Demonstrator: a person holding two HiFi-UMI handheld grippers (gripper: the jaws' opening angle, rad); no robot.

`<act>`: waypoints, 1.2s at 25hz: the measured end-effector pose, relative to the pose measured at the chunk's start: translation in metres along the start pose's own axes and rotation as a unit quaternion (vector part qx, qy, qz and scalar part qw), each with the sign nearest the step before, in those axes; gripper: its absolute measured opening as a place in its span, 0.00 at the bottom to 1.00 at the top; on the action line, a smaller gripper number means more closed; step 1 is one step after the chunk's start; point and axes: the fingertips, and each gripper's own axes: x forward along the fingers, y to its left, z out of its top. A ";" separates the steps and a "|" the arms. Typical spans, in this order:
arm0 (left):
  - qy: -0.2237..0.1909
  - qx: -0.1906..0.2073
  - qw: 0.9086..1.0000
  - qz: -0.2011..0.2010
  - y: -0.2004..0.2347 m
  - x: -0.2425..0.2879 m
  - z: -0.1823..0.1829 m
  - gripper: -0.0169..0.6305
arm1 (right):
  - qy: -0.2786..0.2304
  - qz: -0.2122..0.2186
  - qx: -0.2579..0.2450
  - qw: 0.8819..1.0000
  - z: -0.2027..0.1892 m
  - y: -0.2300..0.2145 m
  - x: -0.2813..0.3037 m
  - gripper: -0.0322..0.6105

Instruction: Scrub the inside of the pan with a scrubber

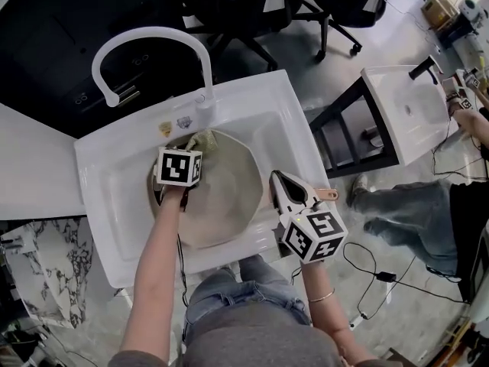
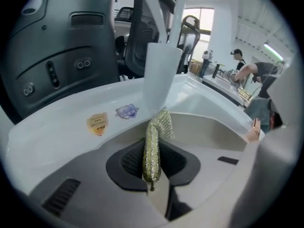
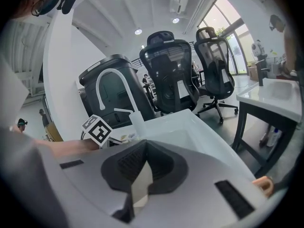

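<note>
Head view is showing the pan [image 1: 225, 205] sitting down in the white sink [image 1: 114, 205], under the curved faucet [image 1: 145, 37], with its copper-tipped handle [image 1: 330, 194] poking out to the right over the sink's edge. Left gripper view is giving us the left tongs [image 2: 152, 175] clamping tight on the glittery scrubber [image 2: 153, 141], which is standing up out of them and leaning toward the pan's far wall near the faucet base. Over on the right, the right tongs [image 3: 142, 175] are lying pressed together at the pan's right rim, just beside the handle; whether they are pinching the rim itself, I cannot tell. Two stickers [image 2: 111, 118] are showing on the sink deck behind the scrubber.
</note>
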 end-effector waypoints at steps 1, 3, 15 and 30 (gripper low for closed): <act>-0.005 -0.012 1.000 0.005 0.004 -0.004 -0.002 0.13 | 0.000 0.003 -0.001 1.000 0.001 0.002 0.001 0.07; -0.010 -0.030 0.999 0.019 0.013 -0.011 -0.006 0.13 | -0.001 0.010 -0.003 1.000 0.002 0.006 0.002 0.07; -0.048 -0.134 0.988 0.066 0.053 -0.069 -0.028 0.13 | -0.004 0.037 -0.015 0.999 0.001 0.035 -0.002 0.07; 0.084 0.260 0.962 0.007 0.023 -0.086 -0.025 0.13 | -0.011 0.028 -0.011 0.999 -0.010 0.044 -0.027 0.07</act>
